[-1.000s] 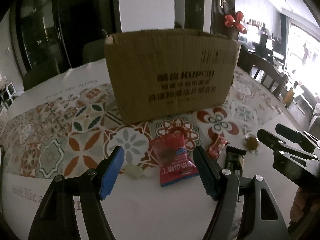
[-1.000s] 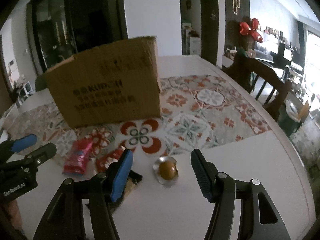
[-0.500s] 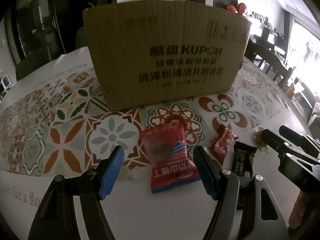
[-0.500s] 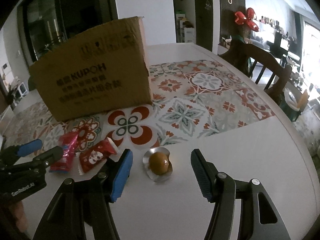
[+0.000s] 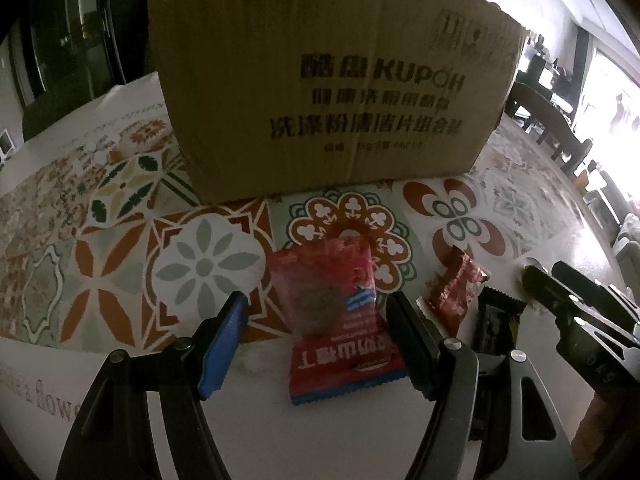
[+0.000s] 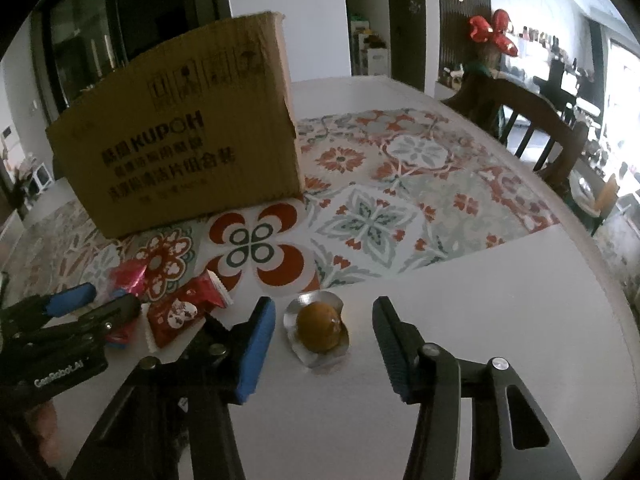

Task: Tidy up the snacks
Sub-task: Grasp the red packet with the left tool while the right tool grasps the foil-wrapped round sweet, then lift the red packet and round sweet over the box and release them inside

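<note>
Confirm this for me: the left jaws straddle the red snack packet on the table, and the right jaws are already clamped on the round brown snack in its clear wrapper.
Not quite. The right gripper has been closing its jaws, but the right wrist view shows gaps on both sides of the round brown snack: nothing is clamped yet. The rest holds: the left gripper straddles the red snack packet on the table.

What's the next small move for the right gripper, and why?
Probably close the jaws the rest of the way. The right gripper already straddles the brown snack in clear wrap on the white table; its jaws have just been closing, but gaps show on both sides, so nothing is pinched yet. The cardboard box behind looks like the destination.
</note>
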Action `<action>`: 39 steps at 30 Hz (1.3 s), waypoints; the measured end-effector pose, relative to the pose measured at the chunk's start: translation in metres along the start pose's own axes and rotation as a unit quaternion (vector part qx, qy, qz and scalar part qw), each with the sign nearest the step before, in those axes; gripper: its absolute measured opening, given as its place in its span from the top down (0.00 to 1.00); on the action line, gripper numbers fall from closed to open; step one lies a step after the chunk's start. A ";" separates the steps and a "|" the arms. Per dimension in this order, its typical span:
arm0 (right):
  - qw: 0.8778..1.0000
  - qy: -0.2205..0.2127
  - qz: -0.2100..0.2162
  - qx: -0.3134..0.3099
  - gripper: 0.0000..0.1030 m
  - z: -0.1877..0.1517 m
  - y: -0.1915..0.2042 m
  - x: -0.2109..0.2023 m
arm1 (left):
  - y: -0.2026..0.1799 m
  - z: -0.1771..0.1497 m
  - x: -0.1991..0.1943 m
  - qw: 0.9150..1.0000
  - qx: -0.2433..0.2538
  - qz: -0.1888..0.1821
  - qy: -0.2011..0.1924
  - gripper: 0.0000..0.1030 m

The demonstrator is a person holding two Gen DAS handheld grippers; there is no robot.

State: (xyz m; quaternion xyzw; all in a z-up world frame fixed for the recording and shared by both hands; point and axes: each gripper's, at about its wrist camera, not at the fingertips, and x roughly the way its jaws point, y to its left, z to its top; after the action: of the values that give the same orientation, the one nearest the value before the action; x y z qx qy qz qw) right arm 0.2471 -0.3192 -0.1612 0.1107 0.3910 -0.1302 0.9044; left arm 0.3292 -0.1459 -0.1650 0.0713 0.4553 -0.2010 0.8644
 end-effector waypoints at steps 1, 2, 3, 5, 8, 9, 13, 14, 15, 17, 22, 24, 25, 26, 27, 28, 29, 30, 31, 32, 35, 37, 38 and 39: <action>1.000 0.003 0.001 0.004 0.51 -0.001 -0.001 0.001 | -0.001 0.000 0.000 1.000 0.001 0.001 -0.001 0.32; 1.000 0.005 0.003 0.007 0.53 -0.001 -0.002 0.002 | -0.001 -0.001 0.000 1.000 0.002 0.002 -0.001 0.32; 1.000 0.007 0.005 0.009 0.58 -0.002 -0.002 0.003 | -0.001 -0.001 0.000 1.000 0.002 0.001 -0.001 0.33; 1.000 0.009 0.004 0.010 0.64 -0.002 -0.003 0.004 | -0.001 -0.001 0.000 1.000 0.003 0.001 -0.003 0.38; 1.000 0.013 0.008 0.005 0.72 -0.003 -0.001 0.005 | -0.001 -0.001 -0.001 1.000 0.005 0.004 -0.006 0.48; 1.000 0.014 0.011 0.006 0.72 -0.003 -0.001 0.005 | -0.001 -0.001 -0.001 1.000 0.005 0.003 -0.007 0.49; 1.000 0.012 0.017 0.000 0.72 -0.003 0.003 0.002 | -0.001 0.000 -0.006 1.000 0.007 0.000 -0.011 0.62; 1.000 0.006 0.017 -0.002 0.72 -0.003 0.005 -0.001 | -0.001 0.000 -0.008 1.000 0.008 0.000 -0.013 0.62; 1.000 0.003 0.018 -0.003 0.72 -0.003 0.005 -0.004 | -0.002 0.000 -0.011 1.000 0.011 -0.001 -0.018 0.62; 1.000 -0.003 0.024 -0.003 0.72 -0.001 0.007 -0.009 | -0.004 0.000 -0.016 1.000 0.018 0.003 -0.026 0.63; 0.999 -0.011 0.037 -0.001 0.72 0.002 0.009 -0.018 | -0.005 0.000 -0.032 0.999 0.019 -0.002 -0.038 0.65; 0.999 -0.018 0.044 -0.004 0.72 0.003 0.012 -0.025 | -0.006 0.001 -0.041 0.999 0.018 -0.004 -0.046 0.65; 0.999 -0.020 0.047 -0.005 0.72 0.004 0.013 -0.027 | -0.006 0.001 -0.046 0.999 0.018 -0.003 -0.049 0.65; 0.998 -0.024 0.052 -0.006 0.72 0.005 0.014 -0.031 | -0.005 0.002 -0.051 0.998 0.018 -0.004 -0.054 0.65; 0.998 -0.029 0.054 -0.007 0.72 0.006 0.015 -0.035 | -0.005 0.002 -0.055 0.998 0.017 -0.004 -0.057 0.65; 0.998 -0.032 0.054 -0.008 0.72 0.007 0.015 -0.037 | -0.005 0.002 -0.059 0.998 0.016 -0.005 -0.061 0.65; 0.998 -0.037 0.056 -0.010 0.72 0.009 0.017 -0.041 | -0.005 0.003 -0.066 0.998 0.017 -0.005 -0.066 0.65; 0.998 -0.040 0.057 -0.011 0.72 0.009 0.018 -0.044 | -0.005 0.004 -0.070 0.997 0.017 -0.006 -0.071 0.65; 0.997 -0.045 0.060 -0.013 0.72 0.011 0.019 -0.048 | -0.005 0.004 -0.076 0.997 0.018 -0.007 -0.076 0.65; 0.997 -0.047 0.062 -0.014 0.72 0.012 0.019 -0.051 | -0.006 0.004 -0.081 0.996 0.019 -0.007 -0.082 0.65; 0.996 -0.059 0.069 -0.018 0.72 0.015 0.022 -0.062 | -0.006 0.006 -0.095 0.995 0.021 -0.007 -0.098 0.65; 0.995 -0.067 0.072 -0.022 0.72 0.018 0.024 -0.068 | -0.006 0.007 -0.103 0.994 0.021 -0.006 -0.107 0.65; 0.994 -0.073 0.075 -0.025 0.72 0.020 0.026 -0.072 | -0.006 0.008 -0.108 0.993 0.022 -0.007 -0.113 0.65; 0.994 -0.077 0.076 -0.026 0.72 0.021 0.026 -0.075 | -0.005 0.008 -0.112 0.993 0.022 -0.007 -0.117 0.65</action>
State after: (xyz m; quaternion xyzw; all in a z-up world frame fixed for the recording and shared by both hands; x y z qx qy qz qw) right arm 0.2205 -0.2897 -0.0897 0.1062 0.3143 -0.0586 0.9415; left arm 0.2770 -0.1218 -0.0688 0.0630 0.3469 -0.2237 0.9087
